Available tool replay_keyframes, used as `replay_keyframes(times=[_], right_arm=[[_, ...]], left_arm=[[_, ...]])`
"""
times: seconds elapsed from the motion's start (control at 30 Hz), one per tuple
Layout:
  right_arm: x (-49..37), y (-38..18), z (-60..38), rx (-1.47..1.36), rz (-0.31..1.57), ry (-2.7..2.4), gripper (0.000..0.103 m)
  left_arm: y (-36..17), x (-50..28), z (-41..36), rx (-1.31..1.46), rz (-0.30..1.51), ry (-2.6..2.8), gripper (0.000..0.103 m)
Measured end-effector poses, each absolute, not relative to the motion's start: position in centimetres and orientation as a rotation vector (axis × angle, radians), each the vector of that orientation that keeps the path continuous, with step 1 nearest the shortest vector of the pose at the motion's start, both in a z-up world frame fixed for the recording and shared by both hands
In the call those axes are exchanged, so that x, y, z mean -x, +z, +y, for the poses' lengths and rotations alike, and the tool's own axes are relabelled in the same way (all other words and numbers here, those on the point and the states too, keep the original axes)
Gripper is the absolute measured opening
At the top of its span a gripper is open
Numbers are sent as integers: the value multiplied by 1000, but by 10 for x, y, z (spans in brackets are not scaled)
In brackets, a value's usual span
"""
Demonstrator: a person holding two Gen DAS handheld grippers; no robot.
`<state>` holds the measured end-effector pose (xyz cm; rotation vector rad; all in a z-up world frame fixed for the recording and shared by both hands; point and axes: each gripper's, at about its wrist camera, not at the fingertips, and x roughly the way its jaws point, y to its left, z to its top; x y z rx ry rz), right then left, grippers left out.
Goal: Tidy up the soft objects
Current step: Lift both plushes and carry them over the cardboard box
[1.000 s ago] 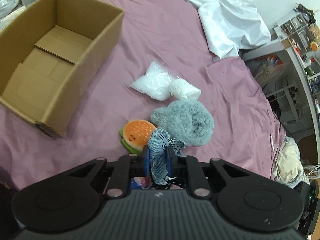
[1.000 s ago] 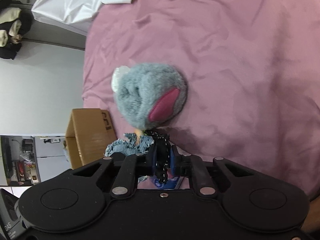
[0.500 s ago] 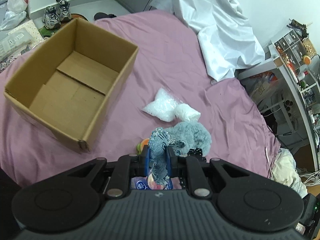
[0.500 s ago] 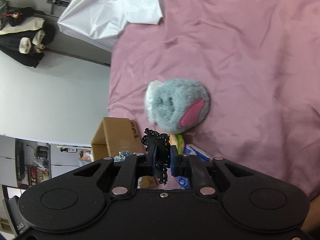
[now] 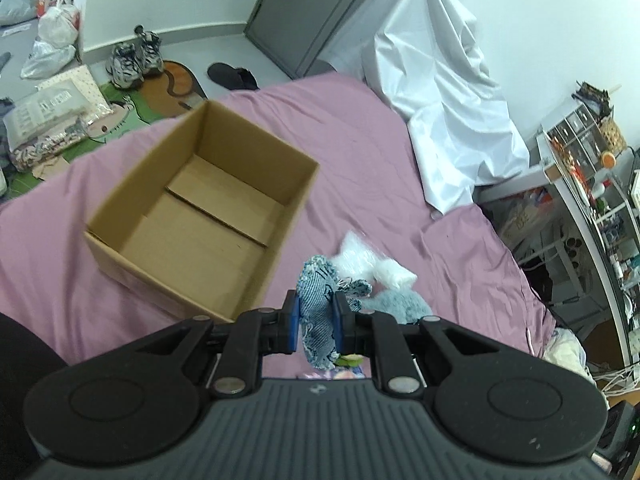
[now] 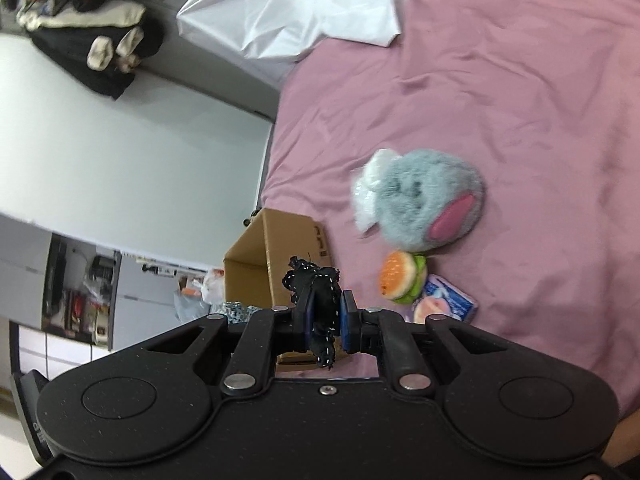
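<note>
My left gripper is shut on a blue denim scrunchie, held above the pink bed beside the open empty cardboard box. My right gripper is shut on a black scrunchie, also raised above the bed. On the sheet lie a grey plush toy, a burger-shaped soft toy, a white plastic bag and a small tissue pack. The box shows in the right wrist view too.
A white sheet is draped at the bed's far end. Shelves with clutter stand to the right of the bed. Shoes and bags lie on the floor beyond the box.
Both grippers have risen away from the bed with their scrunchies. The toys look smaller, and the box has come nearer the middle of the left wrist view.
</note>
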<state>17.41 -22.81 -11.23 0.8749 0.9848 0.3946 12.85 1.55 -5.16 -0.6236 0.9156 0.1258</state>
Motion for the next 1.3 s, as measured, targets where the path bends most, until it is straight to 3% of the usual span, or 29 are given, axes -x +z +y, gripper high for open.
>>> replay_keyframes(times=[0.57,1.3], right_arm=[[-212,-77,-175,-727,966,524,13],[-269,-83,-140,-715,902,643,13]], left_arm=[[-46,-134,68,611,852,207,15],[-82,-190,98,579,886,286,15]])
